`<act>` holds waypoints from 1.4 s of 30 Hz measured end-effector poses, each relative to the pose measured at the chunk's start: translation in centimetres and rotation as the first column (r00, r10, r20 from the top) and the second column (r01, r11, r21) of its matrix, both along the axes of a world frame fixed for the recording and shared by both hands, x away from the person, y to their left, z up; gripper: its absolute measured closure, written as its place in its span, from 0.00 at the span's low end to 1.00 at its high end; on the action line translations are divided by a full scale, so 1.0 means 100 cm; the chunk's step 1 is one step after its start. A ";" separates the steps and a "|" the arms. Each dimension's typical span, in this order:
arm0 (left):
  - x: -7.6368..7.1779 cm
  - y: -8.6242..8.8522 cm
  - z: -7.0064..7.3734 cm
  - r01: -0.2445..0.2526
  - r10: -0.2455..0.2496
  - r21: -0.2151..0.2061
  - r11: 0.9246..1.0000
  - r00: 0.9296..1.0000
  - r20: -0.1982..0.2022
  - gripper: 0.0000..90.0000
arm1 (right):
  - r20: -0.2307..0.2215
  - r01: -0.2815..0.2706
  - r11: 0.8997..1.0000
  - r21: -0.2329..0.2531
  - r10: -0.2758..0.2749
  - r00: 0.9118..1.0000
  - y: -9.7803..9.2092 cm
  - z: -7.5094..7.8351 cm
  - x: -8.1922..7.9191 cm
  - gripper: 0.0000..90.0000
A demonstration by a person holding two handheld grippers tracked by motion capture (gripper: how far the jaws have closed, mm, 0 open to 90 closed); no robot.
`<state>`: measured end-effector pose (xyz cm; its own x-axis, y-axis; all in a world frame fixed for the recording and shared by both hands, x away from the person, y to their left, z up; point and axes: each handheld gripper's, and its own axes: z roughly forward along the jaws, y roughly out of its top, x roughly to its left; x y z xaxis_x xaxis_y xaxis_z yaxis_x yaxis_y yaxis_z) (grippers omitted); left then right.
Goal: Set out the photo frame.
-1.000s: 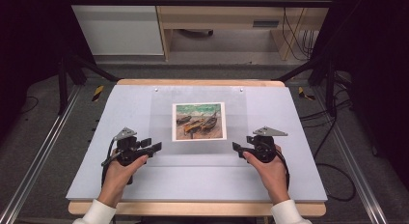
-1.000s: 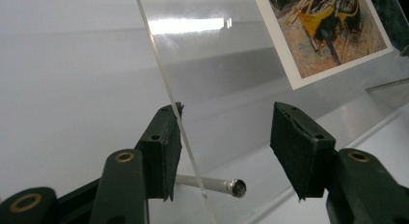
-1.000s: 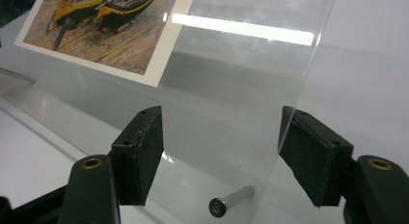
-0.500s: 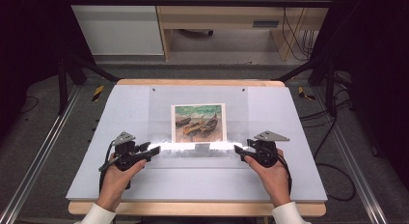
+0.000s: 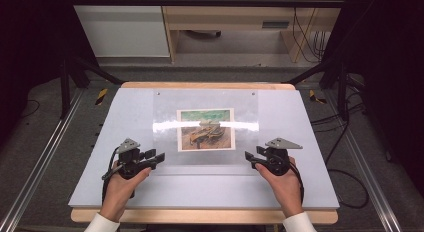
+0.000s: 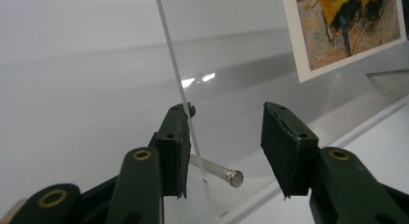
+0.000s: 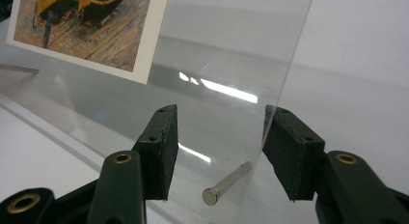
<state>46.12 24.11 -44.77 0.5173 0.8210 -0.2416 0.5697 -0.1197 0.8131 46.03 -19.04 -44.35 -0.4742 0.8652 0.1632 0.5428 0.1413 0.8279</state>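
Claws, left (image 5: 159, 156) and right (image 5: 247, 155), now sit apart at the clear acrylic sheet's (image 5: 165, 122) near corners after retreating toward the desk's (image 5: 310, 157) near edge, poised to grip.

High view looking forward and down over bench (image 5: 310, 142); gripper views sitting close, low, facing inward; all sharing clear sheet (image 5: 165, 107) (image 6: 231, 64) (image 7: 231, 55), picture (image 5: 206, 129) (image 6: 347, 31) (image 7: 87, 31).

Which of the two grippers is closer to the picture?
Left, slightly. The left gripper sits just off the lower left corner of the picture, at the clear sheet's edge. The right gripper sits a bit farther, beyond its lower right corner.
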 end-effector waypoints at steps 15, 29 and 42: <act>-0.006 -0.002 0.000 0.004 -0.004 0.043 0.999 1.000 0.007 0.61 | 0.000 -0.006 1.000 -0.013 0.006 1.000 -0.002 0.000 -0.006 0.58; -0.009 -0.001 0.000 0.009 -0.010 0.050 0.999 1.000 0.011 0.63 | -0.001 -0.011 1.000 -0.023 0.011 1.000 -0.003 -0.001 -0.010 0.60; -0.011 -0.001 0.000 0.013 -0.014 0.065 0.998 1.000 0.014 0.64 | -0.005 -0.011 1.000 -0.029 0.011 1.000 -0.003 -0.002 -0.012 0.62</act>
